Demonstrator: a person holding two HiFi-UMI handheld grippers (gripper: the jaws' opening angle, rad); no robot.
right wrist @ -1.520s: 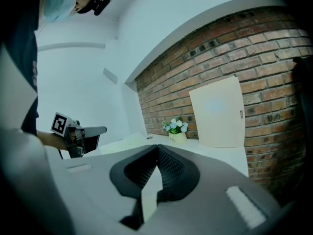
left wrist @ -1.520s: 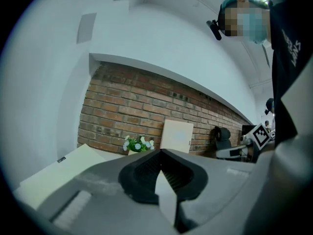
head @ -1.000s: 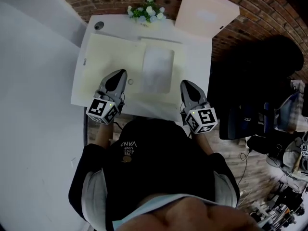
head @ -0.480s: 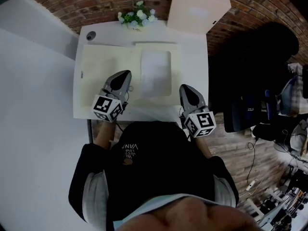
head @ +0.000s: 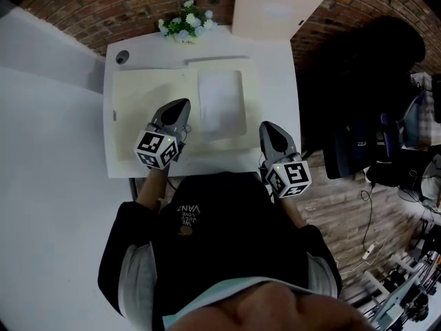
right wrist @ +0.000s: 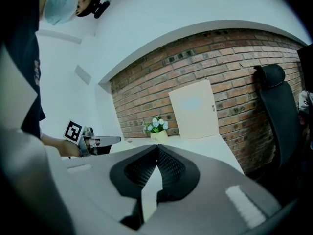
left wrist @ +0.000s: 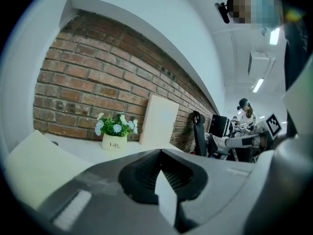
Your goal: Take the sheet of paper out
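My left gripper (head: 180,105) and right gripper (head: 269,127) are both clenched empty, so nudging in like this could just shove the pale rectangular paper sheet (head: 222,104) across the cream mat (head: 141,95).

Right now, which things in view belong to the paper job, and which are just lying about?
Job:
pale sheet
cream folder it lies on
left gripper, shut, empty
right gripper, shut, empty

Lying about:
potted flowers
cream board against the brick wall
desk grommet
office chair
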